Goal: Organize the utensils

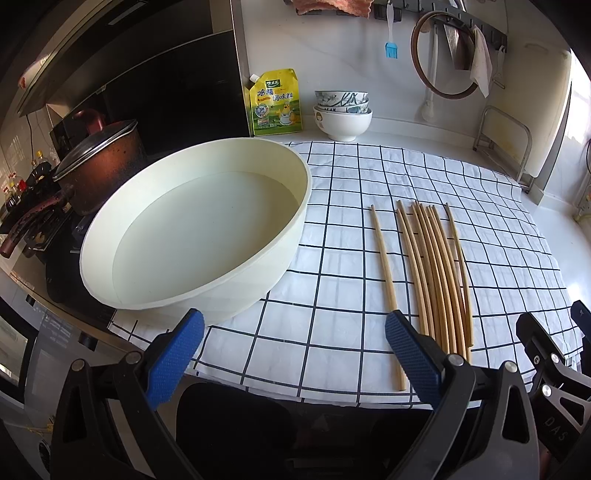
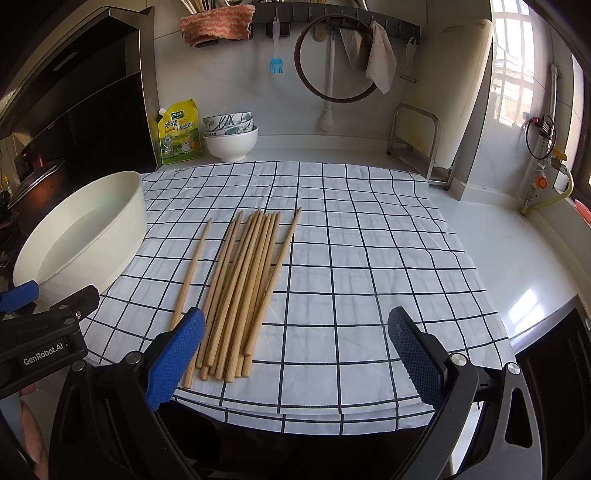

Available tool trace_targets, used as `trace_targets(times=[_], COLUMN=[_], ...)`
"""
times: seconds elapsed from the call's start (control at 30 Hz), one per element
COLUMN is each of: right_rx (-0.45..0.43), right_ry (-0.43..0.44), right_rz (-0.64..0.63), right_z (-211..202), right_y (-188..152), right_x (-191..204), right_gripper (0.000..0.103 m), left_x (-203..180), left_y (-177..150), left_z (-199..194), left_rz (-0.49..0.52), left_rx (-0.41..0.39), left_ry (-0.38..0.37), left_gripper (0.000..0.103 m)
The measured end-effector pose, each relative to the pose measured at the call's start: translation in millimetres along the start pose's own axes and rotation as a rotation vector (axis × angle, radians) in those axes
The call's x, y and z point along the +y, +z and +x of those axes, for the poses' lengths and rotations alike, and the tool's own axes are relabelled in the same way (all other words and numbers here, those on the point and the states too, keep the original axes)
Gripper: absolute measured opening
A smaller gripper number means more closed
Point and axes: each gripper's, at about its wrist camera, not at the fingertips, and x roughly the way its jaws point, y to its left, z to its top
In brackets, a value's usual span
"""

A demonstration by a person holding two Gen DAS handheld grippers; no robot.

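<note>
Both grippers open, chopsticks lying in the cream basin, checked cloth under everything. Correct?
Not quite. The chopsticks lie on the checked cloth, to the right of the cream basin, which holds none, as the left wrist view shows. Left gripper and right gripper are open.

A home kitchen; a lidded pot [image 1: 99,162] sits on a dark cooktop [image 1: 74,266] under a range hood [image 2: 74,74]; stacked bowls [image 2: 229,134] and a yellow seasoning pouch [image 2: 179,134] stand on the white tabletop [image 2: 524,251] by the wall; a basting brush [image 2: 276,55] and rag [image 2: 380,62] hang from a hook rail [image 2: 332,18]; a gas valve [image 2: 541,181] sits near the window [image 2: 513,70].
</note>
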Motion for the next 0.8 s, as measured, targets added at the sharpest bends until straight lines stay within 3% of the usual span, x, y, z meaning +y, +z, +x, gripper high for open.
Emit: trace_targets(times=[0.8], right_rx=[-0.005], right_ry=[0.000], right_rz=[0.003], right_z=[0.0], right_y=[0.9], right_x=[-3.7], right_gripper=[0.095], left_x=[-0.4], left_y=[-0.3], left_z=[-0.1], left_rz=[0.005], left_rx=[0.001], left_ry=[0.000], left_gripper=[0.097])
